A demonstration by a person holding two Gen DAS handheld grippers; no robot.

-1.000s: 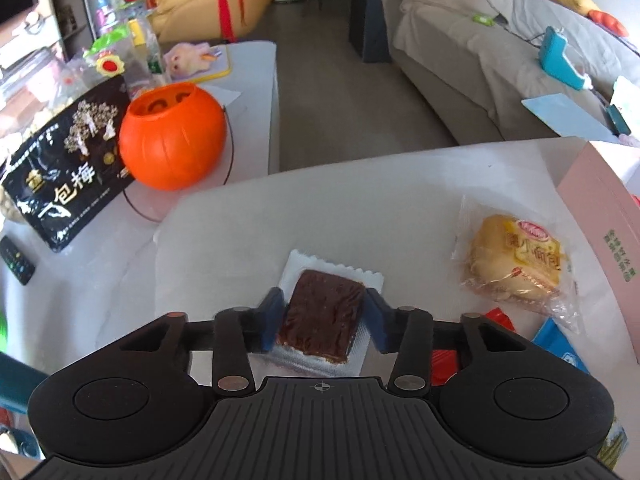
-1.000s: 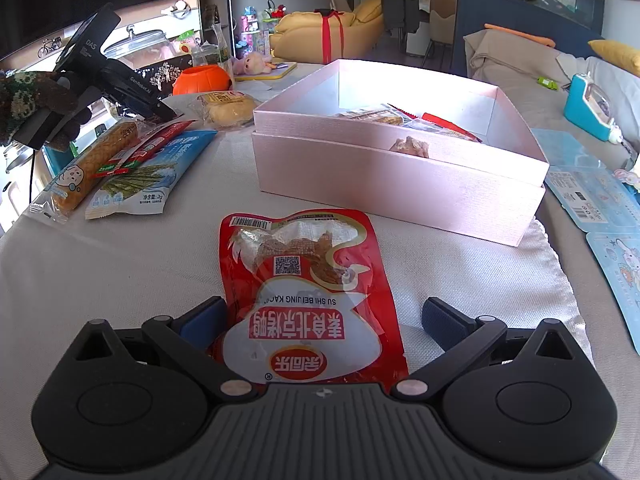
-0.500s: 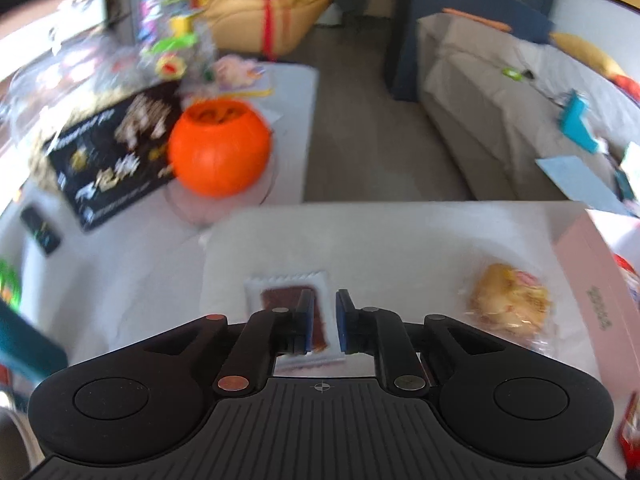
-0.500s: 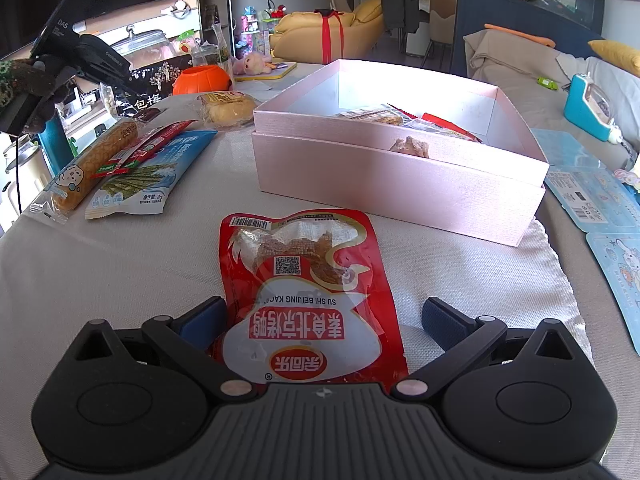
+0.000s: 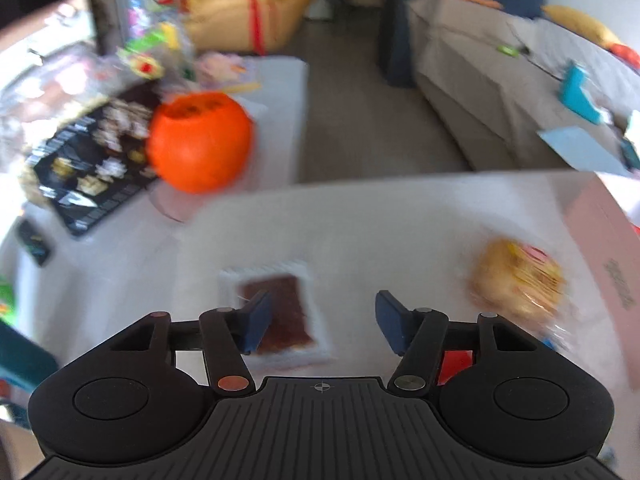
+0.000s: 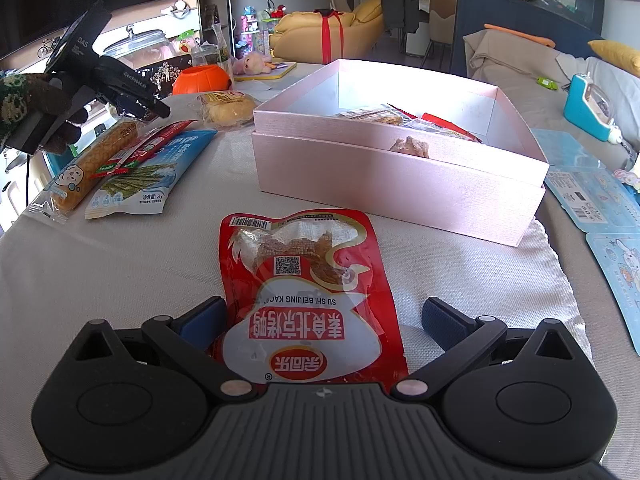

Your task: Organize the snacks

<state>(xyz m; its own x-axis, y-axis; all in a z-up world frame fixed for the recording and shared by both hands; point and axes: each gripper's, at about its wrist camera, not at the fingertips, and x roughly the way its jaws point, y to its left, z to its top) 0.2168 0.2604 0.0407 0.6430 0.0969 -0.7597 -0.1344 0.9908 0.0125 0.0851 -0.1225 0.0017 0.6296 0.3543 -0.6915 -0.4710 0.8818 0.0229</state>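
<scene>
Blue-padded left tool (image 5: pixel 322 322) opening, holding nothing.

A red pouch (image 6: pixel 310 300) with white lettering lies flat on the near surface. A pink open box (image 6: pixel 400 184), holding several packets, stands beyond it. At far left lie a seaweed packet (image 6: pixel 140 184), a long roll (image 6: pixel 86 164) and a wrapped bun (image 6: pixel 226 106). A dark square snack (image 5: pixel 284 310) lies flat in clear wrap.
</scene>
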